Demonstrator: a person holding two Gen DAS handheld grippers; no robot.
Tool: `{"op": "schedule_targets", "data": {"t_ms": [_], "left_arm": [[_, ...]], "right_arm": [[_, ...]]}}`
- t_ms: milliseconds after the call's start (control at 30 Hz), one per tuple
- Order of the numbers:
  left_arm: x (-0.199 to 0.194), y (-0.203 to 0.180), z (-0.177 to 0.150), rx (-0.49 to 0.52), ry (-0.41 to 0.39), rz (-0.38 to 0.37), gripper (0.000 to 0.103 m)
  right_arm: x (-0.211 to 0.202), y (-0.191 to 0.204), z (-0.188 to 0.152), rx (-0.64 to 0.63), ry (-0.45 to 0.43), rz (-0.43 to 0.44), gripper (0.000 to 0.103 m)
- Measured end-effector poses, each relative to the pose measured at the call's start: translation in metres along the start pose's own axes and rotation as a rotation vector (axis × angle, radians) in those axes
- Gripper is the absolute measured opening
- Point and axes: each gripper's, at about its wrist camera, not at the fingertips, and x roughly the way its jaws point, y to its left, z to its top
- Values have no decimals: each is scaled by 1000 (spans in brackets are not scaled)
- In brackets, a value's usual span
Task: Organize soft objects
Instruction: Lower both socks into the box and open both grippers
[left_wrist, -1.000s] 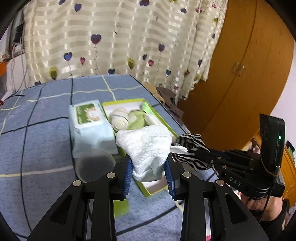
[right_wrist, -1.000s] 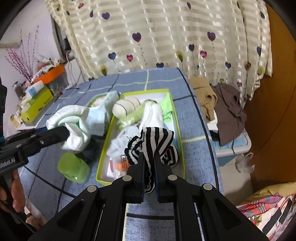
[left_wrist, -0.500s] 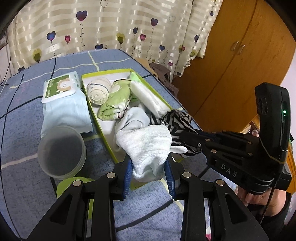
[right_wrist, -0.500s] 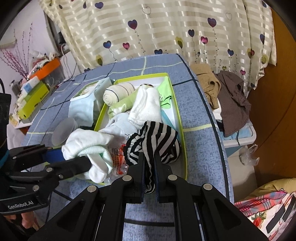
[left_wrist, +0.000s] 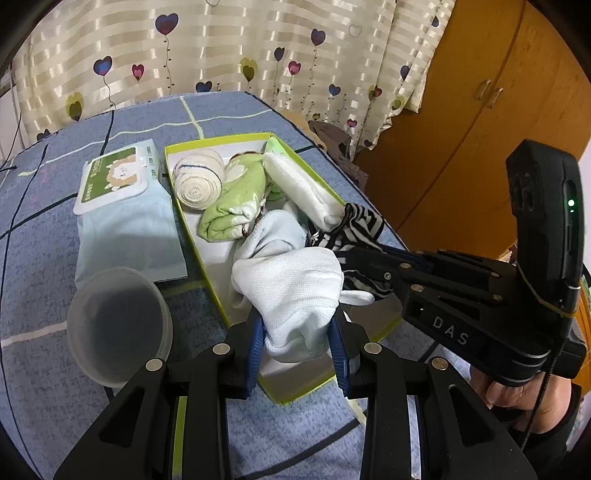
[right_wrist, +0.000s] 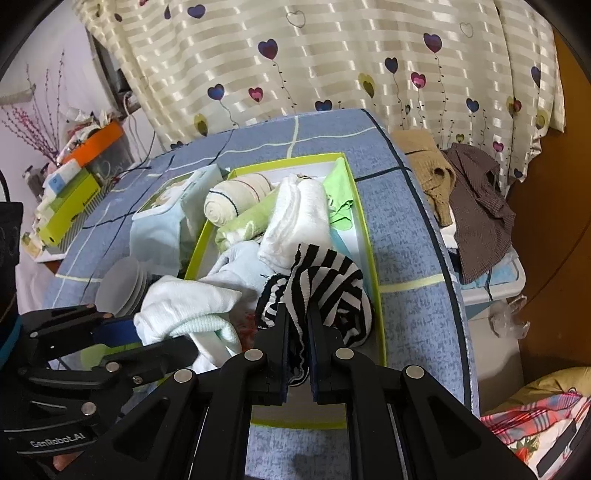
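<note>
L gripper (left_wrist: 297, 343) clamped on white sock (left_wrist: 291, 288), R gripper (right_wrist: 297, 332) pinched tight on striped sock (right_wrist: 325, 280); both over near end of green tray (left_wrist: 218, 291). I'd lower w/o snagging rim, seat both inside, then let go.

Box (left_wrist: 192, 236) on bed (left_wrist: 44, 229): rolled cloths (left_wrist: 199, 181) inside; wipes pack (left_wrist: 122, 206) left of it; cup (left_wrist: 118, 325) before the pack
</note>
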Motion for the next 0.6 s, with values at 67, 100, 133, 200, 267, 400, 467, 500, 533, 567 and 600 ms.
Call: {"op": "schedule_targets", "data": {"t_ms": [67,100,133,200,267,400,467,500,533,567,600], "left_arm": [[1,-1,0,4,2,1,34],[2,-2,0,6,4,-2,34],[3,-3,0,8,7,-3,34],[3,-6,-1,15,7,-7,34],[3,-10,-3,25,10,-13,34],[10,-13,-2,34,24,-9,34],[12,-12,0,32,26,-1,34],[13,-12,1,34,26,3,34],[14,-12,2,35,25,6,34],[15,-13,3,37,24,12,34],[16,-13,4,39,23,15,34]], "right_arm": [[0,1,1,-1,2,-3,8],[0,1,0,-4,3,-4,8],[0,-1,-1,-7,6,-7,8],[0,-2,-3,-12,9,-14,8],[-3,-4,-8,-18,12,-20,8],[-2,-8,-16,-20,25,-18,8],[1,-11,-17,-14,29,-16,8],[1,-12,-18,-12,27,-13,8],[1,-12,-18,-10,26,-10,8],[2,-12,-17,-10,24,-9,8],[3,-11,-15,-11,21,-7,8]]}}
